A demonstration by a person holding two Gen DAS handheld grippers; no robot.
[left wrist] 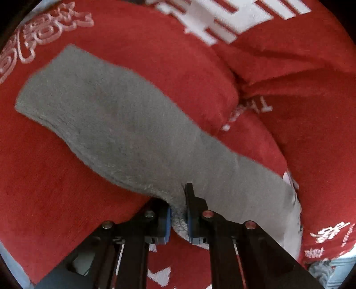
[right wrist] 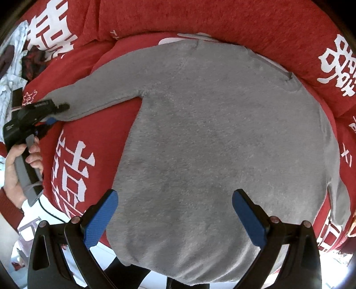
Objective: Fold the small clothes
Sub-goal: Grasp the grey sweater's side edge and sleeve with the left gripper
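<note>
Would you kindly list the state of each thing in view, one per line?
Sweater: spread flat, unfolded.
Sleeve: stretched out, cuff pinched.
Left gripper: shut on the sleeve cuff.
Right gripper: open, above the sweater's hem.
Blanket: rumpled under the sweater.

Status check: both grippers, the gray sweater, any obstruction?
Left gripper shut on sleeve cuff. Right gripper open, above gray sweater hem. Sweater spread flat on red blanket. Nothing in the way.
</note>
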